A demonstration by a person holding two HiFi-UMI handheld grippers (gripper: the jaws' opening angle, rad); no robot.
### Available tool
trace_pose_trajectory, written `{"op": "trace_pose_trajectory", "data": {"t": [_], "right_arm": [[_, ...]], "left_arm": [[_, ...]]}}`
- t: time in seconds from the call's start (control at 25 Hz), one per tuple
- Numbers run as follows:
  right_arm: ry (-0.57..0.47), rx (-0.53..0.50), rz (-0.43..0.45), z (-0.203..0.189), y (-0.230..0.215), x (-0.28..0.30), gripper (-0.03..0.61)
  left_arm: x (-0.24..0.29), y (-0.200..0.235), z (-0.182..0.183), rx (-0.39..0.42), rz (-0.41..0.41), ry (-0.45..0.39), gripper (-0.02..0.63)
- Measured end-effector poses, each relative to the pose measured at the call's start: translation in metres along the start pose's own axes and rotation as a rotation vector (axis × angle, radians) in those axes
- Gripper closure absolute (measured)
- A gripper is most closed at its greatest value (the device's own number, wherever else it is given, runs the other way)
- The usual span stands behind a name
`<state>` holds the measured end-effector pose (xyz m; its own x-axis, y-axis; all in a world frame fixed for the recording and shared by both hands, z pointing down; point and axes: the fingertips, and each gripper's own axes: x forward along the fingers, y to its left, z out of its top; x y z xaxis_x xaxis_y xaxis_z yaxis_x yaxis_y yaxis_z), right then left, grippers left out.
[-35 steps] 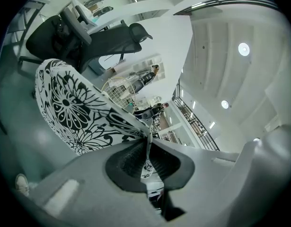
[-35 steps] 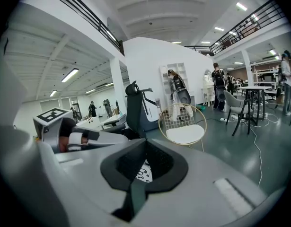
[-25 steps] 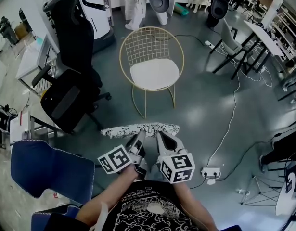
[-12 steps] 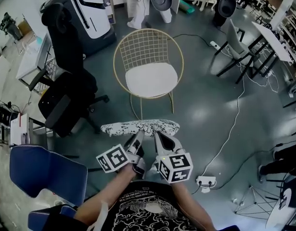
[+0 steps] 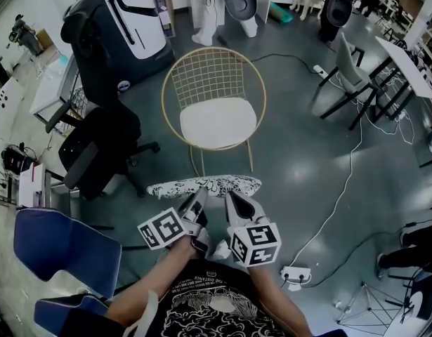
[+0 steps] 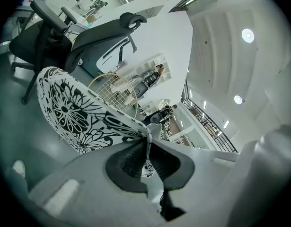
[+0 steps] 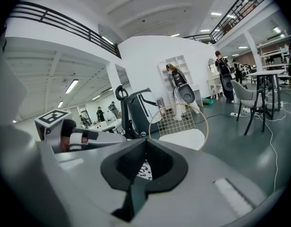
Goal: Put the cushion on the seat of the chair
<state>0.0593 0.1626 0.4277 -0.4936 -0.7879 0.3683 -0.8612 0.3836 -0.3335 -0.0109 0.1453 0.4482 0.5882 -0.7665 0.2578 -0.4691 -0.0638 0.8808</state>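
A flat cushion [image 5: 204, 185] with a black-and-white flower print hangs level in the air in front of the person. Both grippers grip its near edge. My left gripper [image 5: 199, 196] is shut on the fabric edge [image 6: 147, 141], and the cushion [image 6: 74, 112] spreads out to the left in that view. My right gripper [image 5: 231, 198] is shut on it too, a patch of the print [image 7: 144, 170] showing between its jaws. The gold wire chair [image 5: 213, 83] with a white seat [image 5: 218, 122] stands just beyond the cushion, also in the right gripper view [image 7: 180, 122].
A black office chair [image 5: 96, 149] stands left of the gold chair, a blue chair [image 5: 64, 248] at the near left. A large dark machine [image 5: 124, 27] is behind. A white cable [image 5: 342, 174] and power strip [image 5: 294, 276] lie on the floor at right. Desks [image 5: 405, 55] at far right.
The grippers and cushion have come closer to the gold chair; the chair sits lower and nearer in the head view. Both grips are unchanged.
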Motion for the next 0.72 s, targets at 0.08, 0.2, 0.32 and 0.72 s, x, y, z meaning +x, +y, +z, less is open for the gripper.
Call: {"op": "trace_pose_trajectory", "data": {"t": [0.08, 0.2, 0.32, 0.72], "right_arm": [[-0.007, 0.001, 0.002, 0.001, -0.004, 0.000, 0.580], [-0.019, 0.003, -0.008, 0.005, -0.017, -0.001, 0.580], [-0.017, 0.015, -0.032, 0.004, -0.029, -0.002, 0.580], [0.009, 0.005, -0.093, 0.011, -0.056, 0.023, 0.580]], "left_arm": [[0.005, 0.000, 0.000, 0.004, 0.004, -0.002, 0.598], [0.018, -0.003, -0.001, 0.013, 0.002, 0.004, 0.598], [0.029, -0.003, -0.006, 0.013, -0.001, 0.023, 0.598], [0.071, 0.011, 0.006, -0.032, -0.022, 0.062, 0.598]]}}
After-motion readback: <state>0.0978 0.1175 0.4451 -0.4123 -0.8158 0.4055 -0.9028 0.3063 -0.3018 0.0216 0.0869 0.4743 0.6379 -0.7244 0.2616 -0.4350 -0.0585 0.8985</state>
